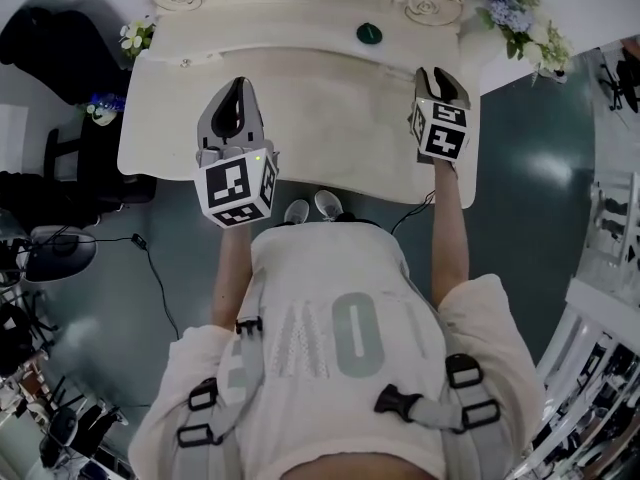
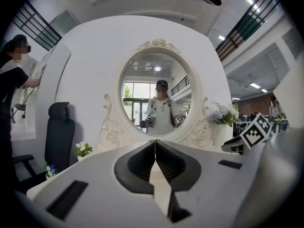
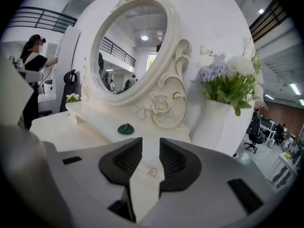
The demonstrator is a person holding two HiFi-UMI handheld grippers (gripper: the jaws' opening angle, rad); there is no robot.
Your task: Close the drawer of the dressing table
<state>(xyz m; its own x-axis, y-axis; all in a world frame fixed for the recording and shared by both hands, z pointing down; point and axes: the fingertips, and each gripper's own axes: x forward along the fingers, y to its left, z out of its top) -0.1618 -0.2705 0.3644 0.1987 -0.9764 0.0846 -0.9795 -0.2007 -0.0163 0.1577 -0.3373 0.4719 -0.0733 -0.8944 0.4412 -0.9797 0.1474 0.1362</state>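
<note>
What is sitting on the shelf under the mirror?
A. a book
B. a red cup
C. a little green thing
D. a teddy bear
C: a small dark green thing lies on the white shelf just below the round mirror; no cup, teddy or book is there.

The left tool (image 2: 155,144), jaws together, faces the oval mirror (image 2: 142,80).

Dressing table (image 1: 330,98) mirror (image 1: 420,6) partly beyond top edge
</note>
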